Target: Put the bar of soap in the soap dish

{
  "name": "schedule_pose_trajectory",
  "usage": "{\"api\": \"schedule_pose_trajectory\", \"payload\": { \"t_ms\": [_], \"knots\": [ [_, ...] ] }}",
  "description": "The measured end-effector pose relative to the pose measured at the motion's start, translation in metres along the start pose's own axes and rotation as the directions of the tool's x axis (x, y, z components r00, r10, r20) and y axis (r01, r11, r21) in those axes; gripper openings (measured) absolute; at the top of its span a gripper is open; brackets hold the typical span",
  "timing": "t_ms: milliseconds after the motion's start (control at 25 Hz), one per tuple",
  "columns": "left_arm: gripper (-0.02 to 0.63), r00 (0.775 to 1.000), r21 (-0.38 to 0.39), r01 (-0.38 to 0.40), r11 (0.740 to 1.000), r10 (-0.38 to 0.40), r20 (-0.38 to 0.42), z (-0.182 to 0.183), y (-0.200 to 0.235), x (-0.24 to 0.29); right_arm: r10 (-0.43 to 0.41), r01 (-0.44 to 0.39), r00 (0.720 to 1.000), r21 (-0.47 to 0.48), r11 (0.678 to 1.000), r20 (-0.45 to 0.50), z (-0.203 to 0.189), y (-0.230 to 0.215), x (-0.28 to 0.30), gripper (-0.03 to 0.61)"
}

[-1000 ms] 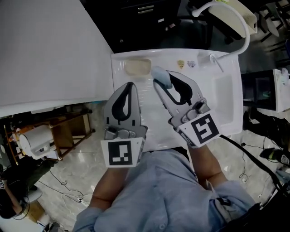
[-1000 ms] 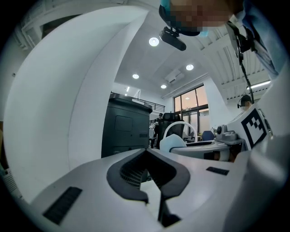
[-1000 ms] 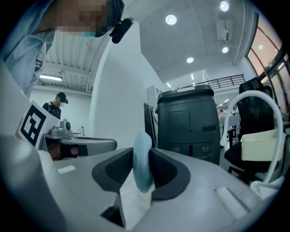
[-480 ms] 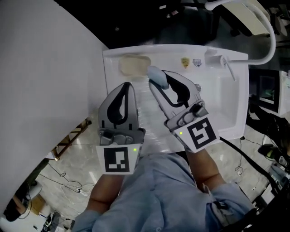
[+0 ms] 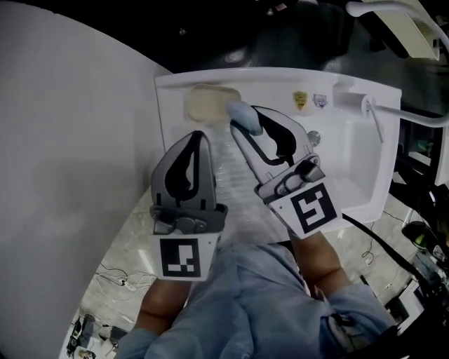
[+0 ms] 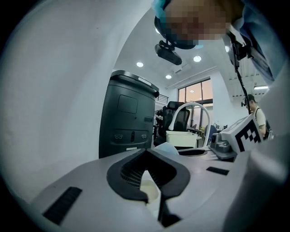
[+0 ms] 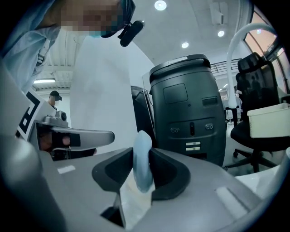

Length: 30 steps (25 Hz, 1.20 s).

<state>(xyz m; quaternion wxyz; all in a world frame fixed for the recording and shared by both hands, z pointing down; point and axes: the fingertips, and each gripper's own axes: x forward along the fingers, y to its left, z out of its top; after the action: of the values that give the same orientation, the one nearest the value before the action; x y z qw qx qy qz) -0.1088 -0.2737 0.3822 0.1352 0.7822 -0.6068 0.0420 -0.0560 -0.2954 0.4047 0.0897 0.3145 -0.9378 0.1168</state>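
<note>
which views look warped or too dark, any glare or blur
Head view: white sink evenly lit and sharp, surroundings beyond it nearly black. Left gripper view: heavy fisheye bending, dark corners. Right gripper view: same bending; bar of soap near the lens looks slightly soft, ceiling light blows out.

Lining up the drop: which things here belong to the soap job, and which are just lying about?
Job: bar of soap, gripped by the right hand-held gripper; soap dish.
Lying about: tap; stickers; left hand-held gripper, shut and empty.

Head overhead, gripper views level; soap (image 5: 245,118) shared.
</note>
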Motion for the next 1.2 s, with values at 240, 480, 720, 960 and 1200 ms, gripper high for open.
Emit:
{"api": "schedule_pose_trajectory", "payload": {
  "t_ms": [240, 480, 720, 960, 1200],
  "knots": [
    [0.005, 1.0, -0.023, -0.012, 1.0, 0.012, -0.025, -0.012, 0.008, 0.008, 0.009, -0.01, 0.999, -0.003, 1.0, -0.033, -0.019, -0.006, 0.018, 0.115],
    [0.005, 0.999, -0.05, -0.018, 0.999, 0.016, -0.046, -0.026, 0.017, 0.015, 0.02, -0.02, 0.998, -0.006, 1.0, -0.061, -0.039, -0.01, 0.035, 0.115],
    [0.005, 0.998, -0.066, -0.034, 0.997, 0.03, -0.062, -0.028, 0.023, 0.017, 0.031, -0.032, 0.996, -0.012, 0.999, -0.084, -0.049, -0.01, 0.048, 0.115],
    [0.005, 0.996, -0.069, -0.043, 0.997, 0.038, -0.076, -0.029, 0.031, 0.018, 0.024, -0.029, 0.992, -0.037, 0.999, -0.122, -0.061, -0.009, 0.059, 0.115],
    [0.005, 0.995, -0.085, -0.055, 0.995, 0.048, -0.088, -0.04, 0.033, 0.02, 0.003, -0.016, 0.988, -0.084, 0.996, -0.153, -0.076, -0.013, 0.064, 0.115]
  ]
}}
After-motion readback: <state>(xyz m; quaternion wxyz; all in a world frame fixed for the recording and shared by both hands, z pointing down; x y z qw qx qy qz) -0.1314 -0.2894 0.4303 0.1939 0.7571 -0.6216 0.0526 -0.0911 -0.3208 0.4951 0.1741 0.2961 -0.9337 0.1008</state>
